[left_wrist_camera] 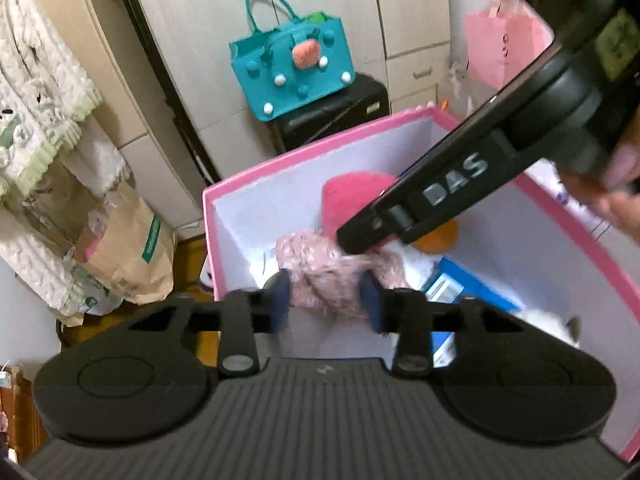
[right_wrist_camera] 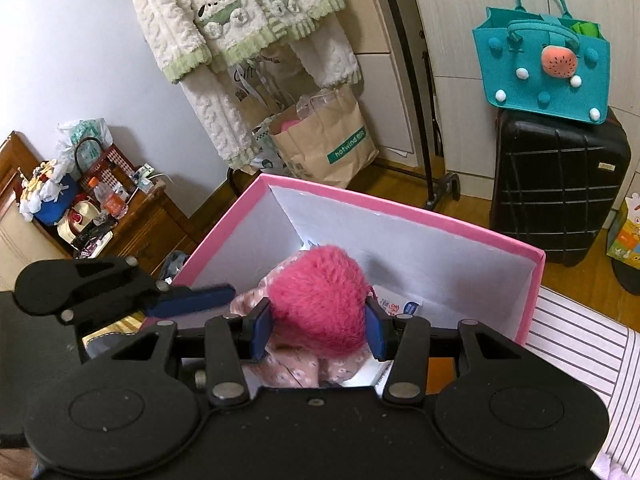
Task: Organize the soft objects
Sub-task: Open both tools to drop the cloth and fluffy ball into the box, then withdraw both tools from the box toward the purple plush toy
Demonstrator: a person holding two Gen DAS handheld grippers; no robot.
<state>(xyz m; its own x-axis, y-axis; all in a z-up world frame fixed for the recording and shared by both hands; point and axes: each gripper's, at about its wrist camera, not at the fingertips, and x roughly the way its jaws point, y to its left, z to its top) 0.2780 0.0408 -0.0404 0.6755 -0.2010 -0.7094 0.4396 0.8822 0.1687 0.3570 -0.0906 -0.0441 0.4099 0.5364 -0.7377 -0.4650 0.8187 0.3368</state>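
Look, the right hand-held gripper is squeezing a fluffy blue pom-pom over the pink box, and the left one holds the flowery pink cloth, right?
Not quite: the fluffy pom-pom is hot pink, not blue, as the right wrist view shows. The right hand-held gripper does squeeze it over the pink box, and the left hand-held gripper holds the flowery pink cloth.

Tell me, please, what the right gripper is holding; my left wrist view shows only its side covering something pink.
Observer: The right gripper has its pads on both sides of a fuzzy pink plush, over the open pink box.
Operator: Thank you. What is directly beneath it?
Observer: The floral cloth lies under the plush, inside the box.
Operator: And what is beside the box, beyond my frame?
Observer: Striped fabric lies beside the box's right wall.
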